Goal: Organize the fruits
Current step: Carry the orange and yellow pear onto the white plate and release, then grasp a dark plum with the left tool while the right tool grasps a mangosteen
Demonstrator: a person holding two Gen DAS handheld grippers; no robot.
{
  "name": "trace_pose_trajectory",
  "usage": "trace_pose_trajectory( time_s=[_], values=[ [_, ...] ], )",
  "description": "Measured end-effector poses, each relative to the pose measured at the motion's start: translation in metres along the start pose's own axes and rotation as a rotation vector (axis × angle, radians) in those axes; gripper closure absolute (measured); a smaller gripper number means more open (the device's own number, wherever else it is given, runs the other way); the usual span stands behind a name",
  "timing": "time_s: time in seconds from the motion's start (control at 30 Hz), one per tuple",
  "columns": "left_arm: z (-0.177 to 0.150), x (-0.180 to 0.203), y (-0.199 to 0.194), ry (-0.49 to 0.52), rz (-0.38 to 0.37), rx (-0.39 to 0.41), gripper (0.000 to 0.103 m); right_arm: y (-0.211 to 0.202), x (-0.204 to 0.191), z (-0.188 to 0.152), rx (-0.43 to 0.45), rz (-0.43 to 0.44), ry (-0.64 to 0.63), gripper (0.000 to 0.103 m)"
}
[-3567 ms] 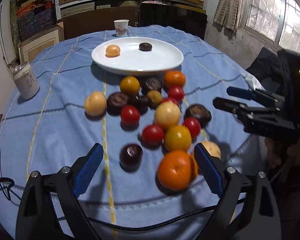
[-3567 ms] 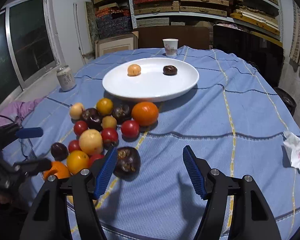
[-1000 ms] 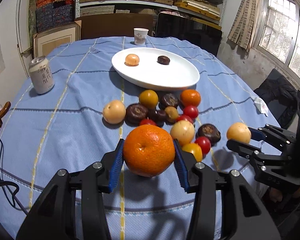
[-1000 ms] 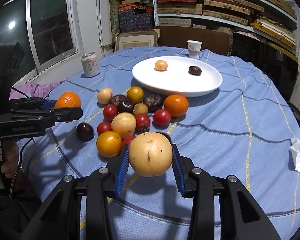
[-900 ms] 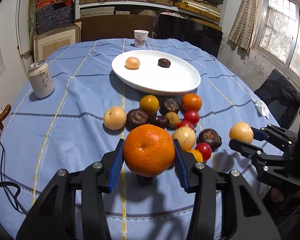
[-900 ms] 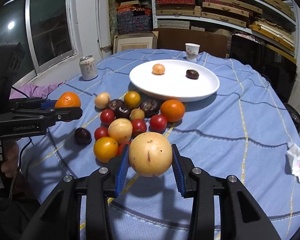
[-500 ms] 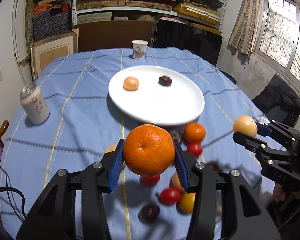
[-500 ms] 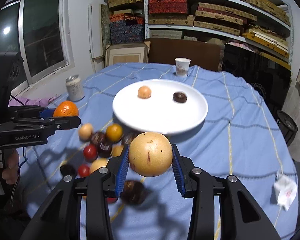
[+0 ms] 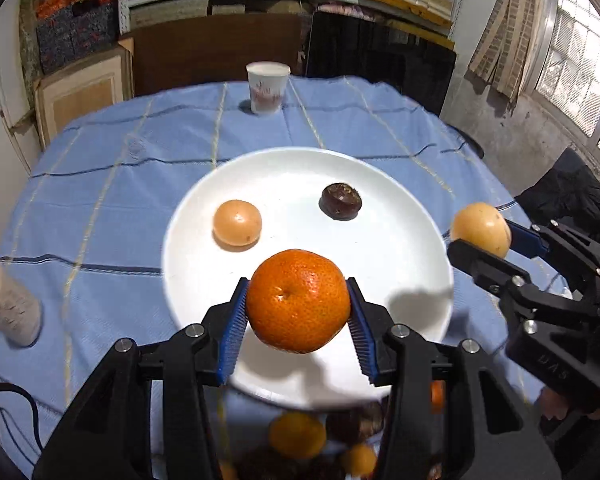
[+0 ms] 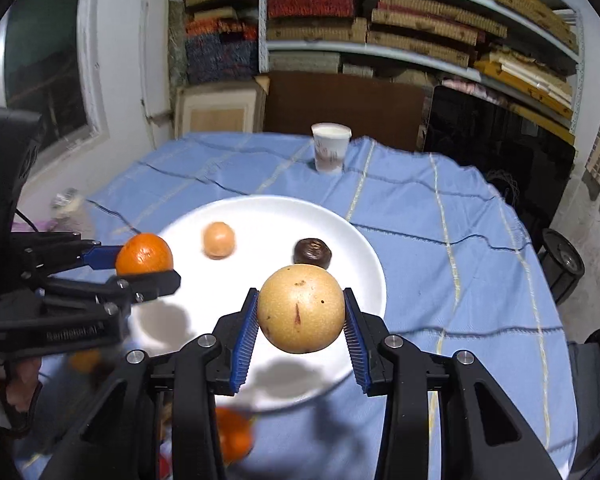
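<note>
From the left wrist view, the left gripper (image 9: 298, 330) is clamped on an orange (image 9: 298, 300), both blue pads pressed against its sides, and holds it in the air above the near part of the white plate (image 9: 404, 248); the height presumably keeps it clear of the rim until a landing spot is chosen. Two fruits already lie on the plate, a pale orange one (image 9: 237, 223) on the left and a dark brown one (image 9: 341, 201) on the right, well apart, which suggests sorting by kind. The right gripper (image 9: 486, 240) enters at the plate's right edge, closed on a yellow pear-like fruit (image 9: 480, 229). This view alone shows loose fruit (image 9: 298, 434) waiting on the blue cloth (image 9: 112, 184) below the plate, blurred, and a can (image 9: 8, 308) at far left. A paper cup (image 9: 267, 86) stands beyond the plate. From the right wrist view, the right gripper (image 10: 300, 338) grips the yellow fruit (image 10: 301, 308) squarely over the plate's near right portion (image 10: 364, 280), just in front of the dark fruit (image 10: 312, 252). Only here is the brown mark on the yellow skin visible, and a person's hand (image 10: 8, 388) on the left tool's handle. The left gripper (image 10: 148, 264) holds the orange (image 10: 144, 254) at the plate's left edge. I judge both fruits ready to be lowered.
</note>
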State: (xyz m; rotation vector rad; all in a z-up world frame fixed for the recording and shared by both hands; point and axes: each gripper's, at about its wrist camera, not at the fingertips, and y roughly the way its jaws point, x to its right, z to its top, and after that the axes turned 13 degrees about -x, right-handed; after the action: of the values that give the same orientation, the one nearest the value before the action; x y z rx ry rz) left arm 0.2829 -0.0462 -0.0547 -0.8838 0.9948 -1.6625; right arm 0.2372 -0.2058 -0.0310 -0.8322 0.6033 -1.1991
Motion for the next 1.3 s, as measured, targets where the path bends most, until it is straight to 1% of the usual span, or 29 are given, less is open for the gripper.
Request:
trace_pose_trajectory(
  time_s=[0.13,0.27,0.3,0.33,0.37,0.4,0.43,0.5,0.57,0.6,0.63,0.7,0.77,0.8,0.83,0.87,0.93,1.0,1.07,1.17,1.27,1.3],
  values=[
    [0.019,-0.002,0.046,0.000,0.015,-0.082,0.057,0.049,0.014,0.018,-0.069,-0.035,0.019,0.062],
    [0.031,-0.006,0.065,-0.008,0.021,-0.121,0.057,0.080,0.022,0.027,-0.111,-0.027,0.037,0.062],
    [0.034,-0.006,0.068,-0.005,0.027,-0.126,0.053,0.085,0.022,0.029,-0.114,-0.018,0.038,0.062],
    [0.036,-0.005,0.067,-0.003,0.038,-0.124,0.041,0.087,0.022,0.031,-0.109,-0.009,0.041,0.058],
    [0.038,-0.006,0.065,-0.006,0.052,-0.114,0.036,0.087,0.022,0.033,-0.097,-0.007,0.044,0.048],
    [0.038,-0.008,0.060,-0.012,0.064,-0.095,0.034,0.083,0.022,0.034,-0.065,-0.025,0.052,0.045],
    [0.039,-0.009,0.054,-0.016,0.064,-0.077,0.034,0.079,0.022,0.035,-0.050,-0.027,0.054,0.044],
    [0.037,-0.013,0.038,-0.031,0.056,-0.050,0.033,0.068,0.021,0.035,-0.020,-0.018,0.059,0.044],
    [0.029,-0.018,0.021,-0.049,0.042,-0.021,0.033,0.052,0.022,0.032,0.010,-0.032,0.065,0.044],
    [0.025,-0.021,0.011,-0.055,0.033,-0.007,0.030,0.042,0.023,0.028,0.021,-0.020,0.072,0.044],
    [0.016,-0.023,-0.005,-0.064,0.033,0.021,0.026,0.033,0.023,0.023,0.030,-0.010,0.078,0.044],
    [0.000,-0.025,-0.029,-0.064,0.045,0.070,0.022,0.011,0.021,0.009,0.039,0.004,0.076,0.044],
    [-0.027,-0.026,-0.059,-0.050,0.048,0.124,0.017,-0.007,0.016,-0.007,0.037,0.025,0.064,0.044],
    [-0.039,-0.027,-0.068,-0.047,0.054,0.140,0.013,-0.019,0.011,-0.021,0.032,0.043,0.053,0.044],
    [-0.059,-0.027,-0.082,-0.043,0.059,0.162,0.012,-0.026,0.009,-0.032,0.028,0.052,0.047,0.043],
    [-0.071,-0.027,-0.087,-0.038,0.060,0.166,0.012,-0.034,0.003,-0.046,0.016,0.067,0.037,0.042],
    [-0.104,-0.027,-0.097,-0.031,0.043,0.159,0.009,-0.044,-0.008,-0.072,-0.007,0.097,0.015,0.042],
    [-0.136,-0.026,-0.097,-0.025,0.047,0.127,0.009,-0.051,-0.022,-0.100,-0.029,0.118,-0.002,0.042],
    [-0.162,-0.025,-0.090,-0.023,0.061,0.102,0.009,-0.055,-0.034,-0.127,-0.043,0.133,-0.013,0.042],
    [-0.203,-0.021,-0.077,-0.012,0.062,0.067,0.009,-0.060,-0.042,-0.153,-0.036,0.138,-0.003,0.042],
    [-0.227,-0.014,-0.068,0.002,0.083,0.060,0.009,-0.059,-0.038,-0.173,-0.021,0.150,0.041,0.042],
    [-0.229,-0.012,-0.065,0.008,0.092,0.055,0.009,-0.058,-0.035,-0.177,-0.023,0.148,0.055,0.042]
  ],
)
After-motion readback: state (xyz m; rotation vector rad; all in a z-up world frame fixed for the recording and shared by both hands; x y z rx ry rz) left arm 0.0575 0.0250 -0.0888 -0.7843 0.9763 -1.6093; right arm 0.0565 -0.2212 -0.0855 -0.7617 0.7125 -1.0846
